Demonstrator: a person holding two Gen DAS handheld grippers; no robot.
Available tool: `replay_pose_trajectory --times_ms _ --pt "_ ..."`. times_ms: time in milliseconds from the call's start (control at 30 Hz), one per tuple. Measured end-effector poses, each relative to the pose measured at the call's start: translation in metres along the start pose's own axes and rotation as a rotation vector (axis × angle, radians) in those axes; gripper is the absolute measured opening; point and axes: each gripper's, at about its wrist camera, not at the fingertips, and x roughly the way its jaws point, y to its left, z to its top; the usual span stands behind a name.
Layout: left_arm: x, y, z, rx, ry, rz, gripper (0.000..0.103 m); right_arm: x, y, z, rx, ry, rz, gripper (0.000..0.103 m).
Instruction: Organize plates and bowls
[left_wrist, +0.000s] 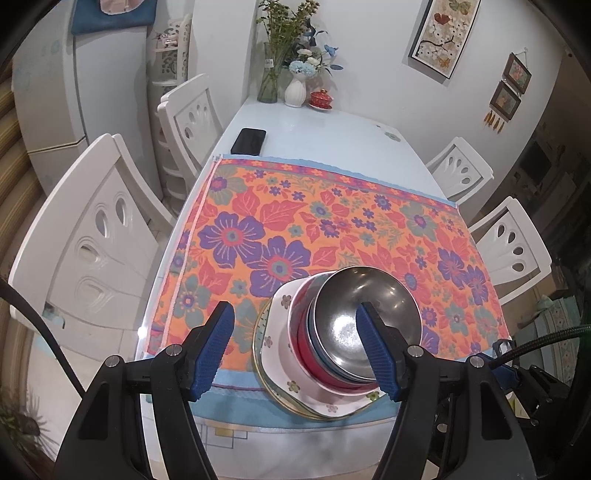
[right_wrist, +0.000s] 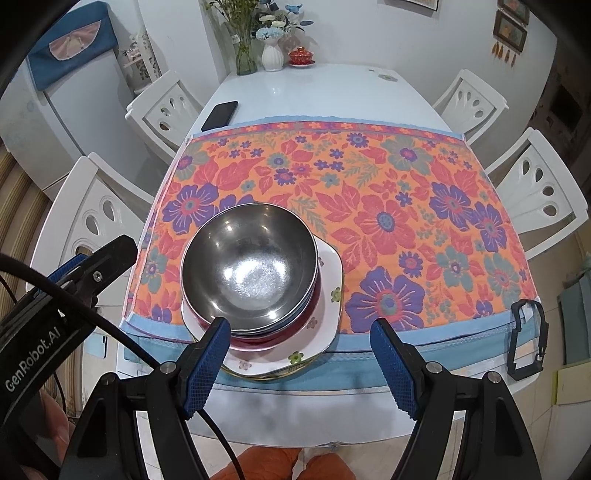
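On the table's (right_wrist: 332, 85) near edge, atop the floral cloth (right_wrist: 369, 192), nested bowls (right_wrist: 251, 258) sit on apparently two stacked plates (right_wrist: 328, 295); left claw (left_wrist: 297, 347) and right claw (right_wrist: 301, 358) both stand apart, gripping nothing.

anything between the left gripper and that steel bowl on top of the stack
Nothing visible does. The left gripper hangs open right over the stack, and the steel bowl sits on top with nothing over it. Its own right finger only overlaps the bowl in the left wrist view. The right gripper is open too, near the stack's front edge.
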Motion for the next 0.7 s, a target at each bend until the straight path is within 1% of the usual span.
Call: replay_pose_trajectory --times_ms 133,200,267,333,500,700 --pt "0.0 0.0 0.003 0.018 -0.016 0.03 0.067 0.002 0.0 0.001 0.0 0.002 -0.001 0.076" --pt "0.001 -0.003 0.004 0.043 -0.029 0.073 0.074 0.002 0.001 0.002 0.001 0.002 0.0 0.076" --pt "0.002 -0.005 0.006 0.068 -0.029 0.105 0.075 0.003 0.0 0.002 0.0 0.002 -0.002 0.076" --pt "0.003 -0.008 0.007 0.089 -0.018 0.121 0.075 0.005 0.0 0.003 -0.001 0.004 -0.004 0.076" --pt "0.009 -0.014 0.006 0.107 0.006 0.118 0.075 0.008 -0.005 0.006 0.001 0.0 -0.03 0.076" --pt "0.01 -0.02 0.005 0.113 -0.011 0.126 0.076 0.009 -0.018 0.009 0.022 0.001 -0.052 0.076"
